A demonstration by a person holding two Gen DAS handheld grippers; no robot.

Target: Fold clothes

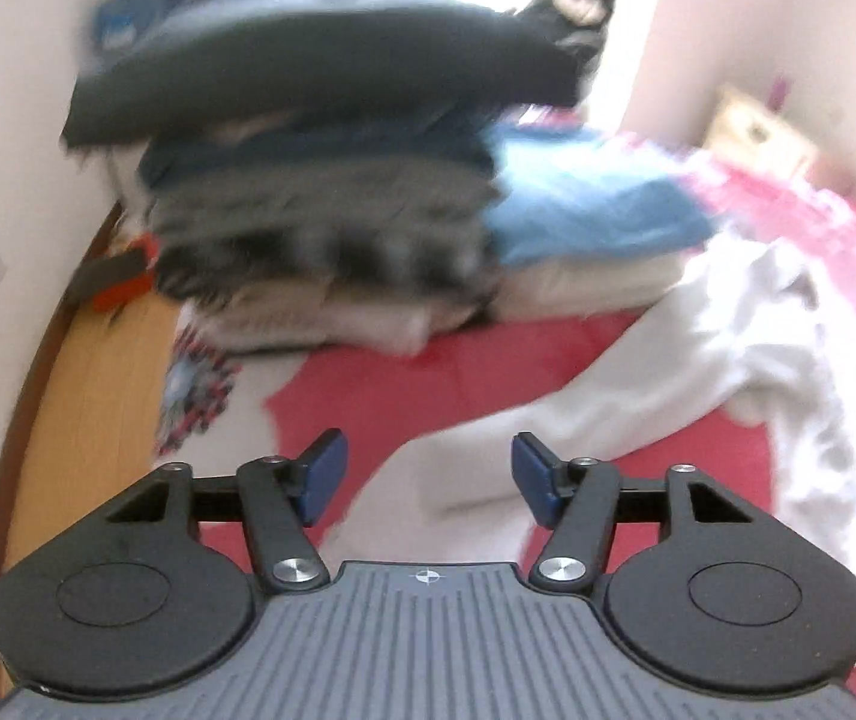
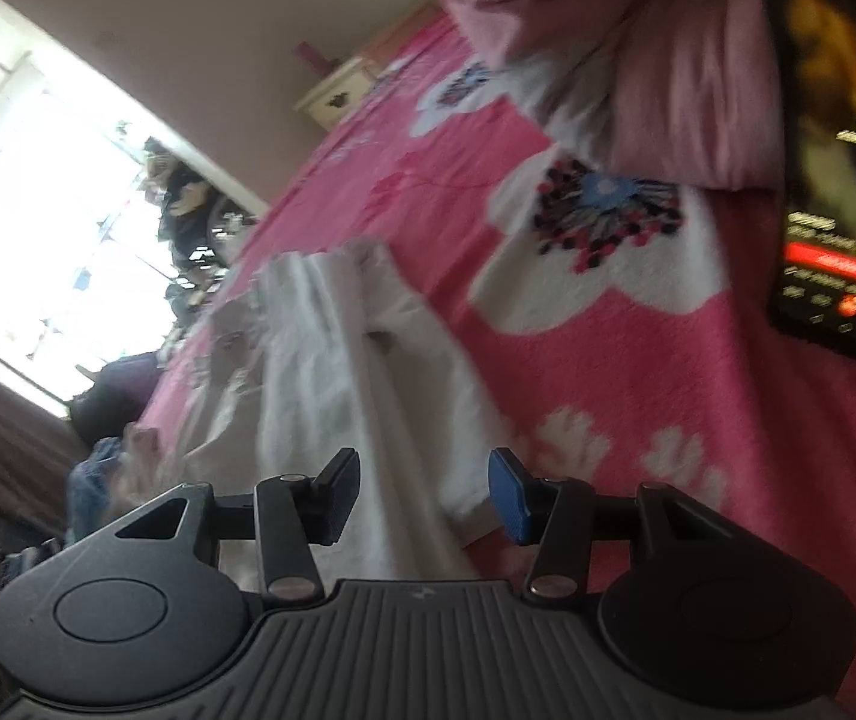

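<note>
Blue-padded left gripper is nearest in the left wrist view: jaws wide apart, nothing between them, hovering above the near end of the white garment. Right gripper reads the same in its own view: wide open, empty, white cloth directly under and ahead of the gap.

Key relation: the white garment lies crumpled and unfolded on the pink floral blanket. From the left gripper it sits ahead and runs off to the far right. From the right gripper its long axis runs roughly straight away, near to far. Both grippers are right over cloth; neither clearly touches it. Which is nearer an actual edge or corner cannot be told, both frames are motion-blurred. Judgement: next move is a two-point pinch on the near edge, so each needs a short drop before closing.

Counts:
- grippers: two, both empty
- loose garments to fold: one seen (white)
- stacks of folded clothes: one tall dark stack far left, with a lower light blue-and-white pile beside it on the right, apparently touching; layer count unreadable in blur
- phone: one, screen lit, far right on the blanket, well apart from the garment
- pink pillow: one, far right.
</note>
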